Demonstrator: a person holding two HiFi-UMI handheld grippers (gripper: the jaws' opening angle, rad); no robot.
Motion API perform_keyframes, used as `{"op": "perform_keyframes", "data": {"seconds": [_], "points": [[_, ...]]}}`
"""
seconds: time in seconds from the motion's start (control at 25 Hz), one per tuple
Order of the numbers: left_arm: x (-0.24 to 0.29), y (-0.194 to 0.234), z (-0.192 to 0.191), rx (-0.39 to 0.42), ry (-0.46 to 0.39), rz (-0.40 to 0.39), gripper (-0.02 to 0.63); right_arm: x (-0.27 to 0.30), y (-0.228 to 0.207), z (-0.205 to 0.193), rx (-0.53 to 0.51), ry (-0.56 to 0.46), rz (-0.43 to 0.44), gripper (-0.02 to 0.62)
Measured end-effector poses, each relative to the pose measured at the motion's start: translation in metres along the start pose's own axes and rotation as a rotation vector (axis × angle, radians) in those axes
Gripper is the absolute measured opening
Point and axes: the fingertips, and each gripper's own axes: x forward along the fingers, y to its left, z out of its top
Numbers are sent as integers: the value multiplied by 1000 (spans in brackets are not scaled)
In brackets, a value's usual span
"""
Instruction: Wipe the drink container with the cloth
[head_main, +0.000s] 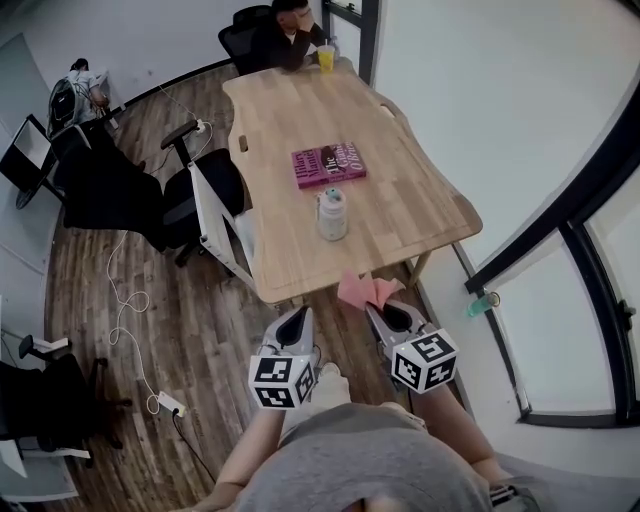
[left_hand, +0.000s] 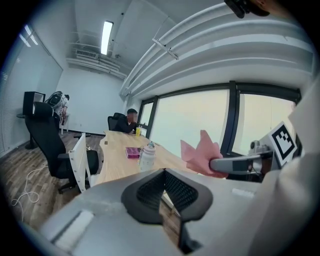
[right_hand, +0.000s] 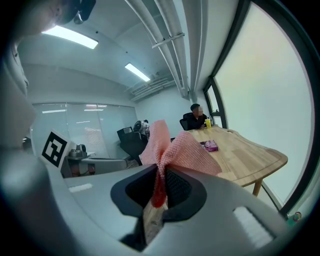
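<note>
The drink container, a white bottle with a pale teal lid (head_main: 332, 214), stands upright near the close end of the wooden table (head_main: 400, 210); in the left gripper view the bottle (left_hand: 147, 156) is ahead on the table. My right gripper (head_main: 385, 312) is shut on a pink cloth (head_main: 364, 291), held in the air just short of the table's near edge. The cloth (right_hand: 175, 147) bunches up out of the right gripper (right_hand: 161, 172). My left gripper (head_main: 296, 322) hangs beside it, shut with nothing in it (left_hand: 163, 172). Both are apart from the bottle.
A pink book (head_main: 328, 165) lies behind the bottle. A person sits at the far end by a yellow cup (head_main: 326, 57). Black office chairs (head_main: 190, 195) and a white frame (head_main: 215, 215) stand left of the table. Cables and a power strip (head_main: 168, 403) lie on the floor.
</note>
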Motion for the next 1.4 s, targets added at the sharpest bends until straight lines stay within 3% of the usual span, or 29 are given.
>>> {"op": "perform_keyframes", "data": {"seconds": [0.8,1.4], "points": [[103,68,42,1,27,-37,3,115,-86,78,-20,-33,-71,29],[142,100,54,-1,45,-36,3,197,-132,111,-66,73,-26,29]]}}
